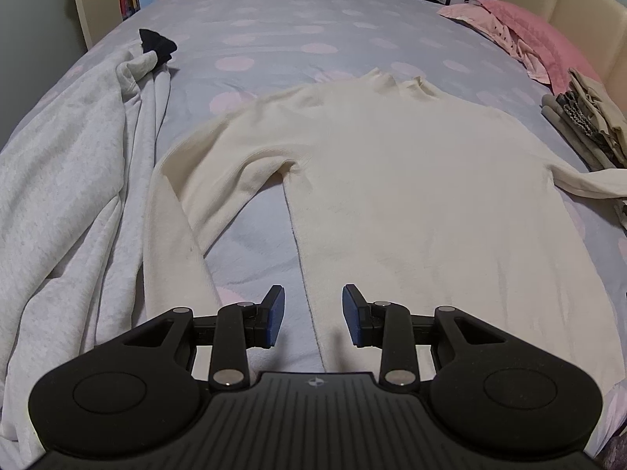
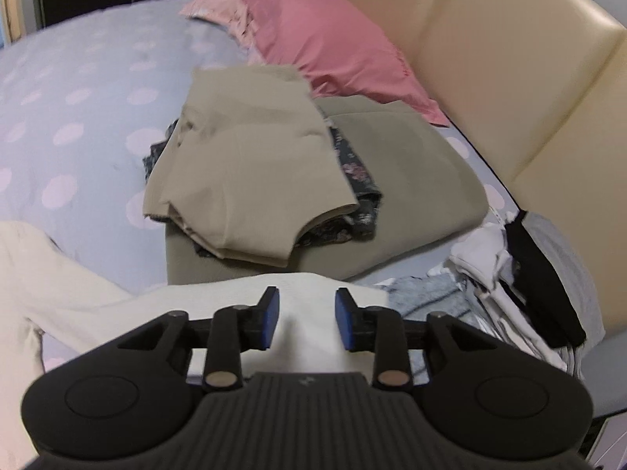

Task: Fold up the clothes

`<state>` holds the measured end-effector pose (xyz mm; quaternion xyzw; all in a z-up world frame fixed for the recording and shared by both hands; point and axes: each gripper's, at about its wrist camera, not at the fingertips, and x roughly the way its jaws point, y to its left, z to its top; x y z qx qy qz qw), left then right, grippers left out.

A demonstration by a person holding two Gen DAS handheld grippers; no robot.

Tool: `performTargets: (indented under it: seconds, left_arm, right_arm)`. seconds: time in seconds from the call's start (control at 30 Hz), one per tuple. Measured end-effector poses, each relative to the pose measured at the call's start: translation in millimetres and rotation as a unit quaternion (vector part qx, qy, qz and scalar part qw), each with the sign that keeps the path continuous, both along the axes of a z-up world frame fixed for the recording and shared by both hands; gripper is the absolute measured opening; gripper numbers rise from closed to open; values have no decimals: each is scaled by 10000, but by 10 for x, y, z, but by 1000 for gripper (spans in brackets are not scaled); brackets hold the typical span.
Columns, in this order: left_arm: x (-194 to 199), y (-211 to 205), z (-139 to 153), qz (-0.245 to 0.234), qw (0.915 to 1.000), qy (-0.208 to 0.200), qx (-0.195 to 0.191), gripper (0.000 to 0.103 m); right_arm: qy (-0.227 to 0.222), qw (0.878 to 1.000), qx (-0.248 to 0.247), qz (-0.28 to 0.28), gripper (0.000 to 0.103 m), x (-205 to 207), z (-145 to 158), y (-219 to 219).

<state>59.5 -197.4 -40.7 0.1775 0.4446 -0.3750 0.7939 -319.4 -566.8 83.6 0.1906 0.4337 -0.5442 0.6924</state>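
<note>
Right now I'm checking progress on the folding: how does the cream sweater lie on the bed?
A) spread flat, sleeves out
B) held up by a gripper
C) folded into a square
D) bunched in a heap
A: the sweater lies spread flat on the bed, a sleeve out to each side, and both grippers are open and empty.

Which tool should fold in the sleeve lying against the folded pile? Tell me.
Right. The right tool hangs open just above that sleeve's cuff beside the folded pile. The left tool, also open, sits over the cream sweater's opposite side edge.
</note>
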Motion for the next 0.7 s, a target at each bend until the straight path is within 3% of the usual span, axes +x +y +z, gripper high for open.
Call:
performTargets:
  seconds: [0.23,0.5,0.57,0.6,0.7]
  left_arm:
    - [-40,19,47,12,10000,-57,-34,31]
    - [-65,4,55,-26,9999,-102,10,31]
    - [-70,-4,59,-46,9999,-121,11,31]
    - [-73,-8,61,-57,9999,-131,10,31]
    - [-82,-22,69,-90,9998,-161,7,31]
  right_arm:
    - [-548,9966,155,-600,38,-543,17,76]
    - [-1568,9775,622,-1264,36,-881,-280,52]
    - [-1713,9738,647,-1352,21,-867,-316,55]
    - [-1760,9733,582,-1351,7,-847,-292,60]
    - [-1841,9741,287,-1284,0,-761,-130,89]
